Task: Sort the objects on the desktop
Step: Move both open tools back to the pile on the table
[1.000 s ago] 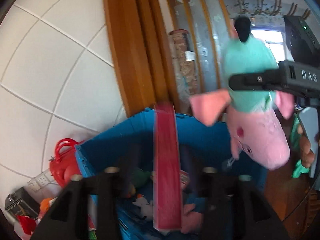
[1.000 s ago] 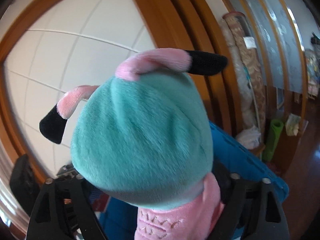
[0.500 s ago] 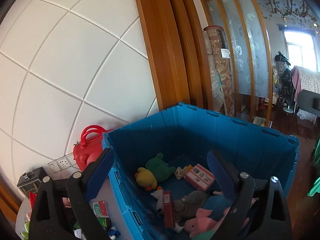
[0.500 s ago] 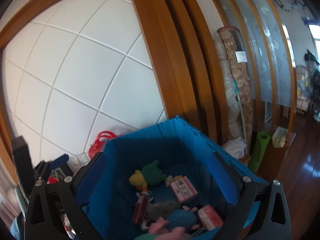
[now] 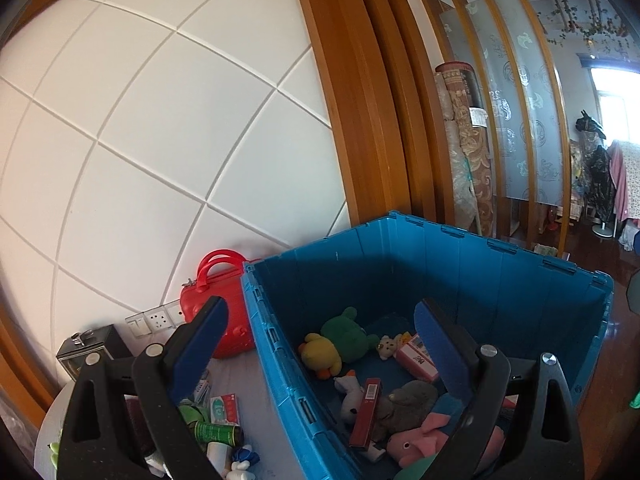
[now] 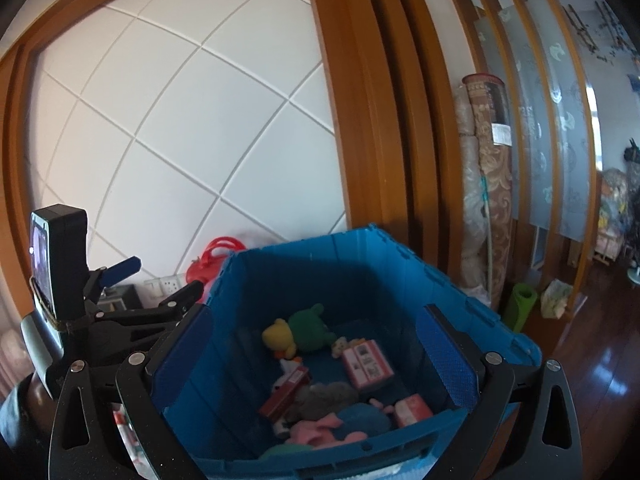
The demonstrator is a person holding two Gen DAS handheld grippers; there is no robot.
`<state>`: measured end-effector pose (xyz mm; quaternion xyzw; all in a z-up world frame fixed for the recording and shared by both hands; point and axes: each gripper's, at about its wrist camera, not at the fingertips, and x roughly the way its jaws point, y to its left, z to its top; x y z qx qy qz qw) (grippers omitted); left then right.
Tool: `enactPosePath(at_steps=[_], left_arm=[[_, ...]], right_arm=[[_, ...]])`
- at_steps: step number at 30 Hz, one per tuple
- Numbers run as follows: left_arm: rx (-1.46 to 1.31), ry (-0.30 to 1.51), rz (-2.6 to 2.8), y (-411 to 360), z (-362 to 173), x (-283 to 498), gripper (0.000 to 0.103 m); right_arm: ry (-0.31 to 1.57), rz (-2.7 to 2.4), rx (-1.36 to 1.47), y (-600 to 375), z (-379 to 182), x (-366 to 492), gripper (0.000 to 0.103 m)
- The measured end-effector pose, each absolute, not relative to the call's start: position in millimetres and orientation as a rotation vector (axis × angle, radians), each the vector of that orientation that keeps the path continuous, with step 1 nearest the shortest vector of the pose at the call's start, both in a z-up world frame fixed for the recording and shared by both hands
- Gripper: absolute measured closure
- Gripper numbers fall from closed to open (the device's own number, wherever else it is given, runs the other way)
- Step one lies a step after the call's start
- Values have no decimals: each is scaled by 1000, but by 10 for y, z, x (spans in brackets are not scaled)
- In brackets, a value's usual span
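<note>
Green bottle [image 5: 218,433]: L view only.

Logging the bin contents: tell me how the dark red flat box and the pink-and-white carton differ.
The dark red flat box is long, slim and plain with a barcode label; the pink-and-white carton is shorter, broader and printed. The red box leans across plush toys; the carton lies further back. Both sit inside the blue plastic crate.

A: What can't you make out?
B: The pink plush [image 5: 416,442] runs behind the left gripper's finger [image 5: 444,354]; the red bag [image 6: 216,258] hides behind the blue bin [image 6: 344,252].
A: Labels?
B: Pink boxes' [image 6: 366,364] print is too small.
</note>
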<state>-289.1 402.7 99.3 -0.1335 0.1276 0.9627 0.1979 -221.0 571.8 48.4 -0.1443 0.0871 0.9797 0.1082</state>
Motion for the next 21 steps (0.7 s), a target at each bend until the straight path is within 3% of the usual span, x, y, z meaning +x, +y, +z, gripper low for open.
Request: enactPosePath(at_steps=[10,21], left_arm=[[-408,295,2772,3499,849,-2865,8],[-510,216,2927,1836,305,-2877,8]], right_arm=[[270,2943,-428,5462,454,-2295,0],[231,3069,-504,4344,315,-2741,0]])
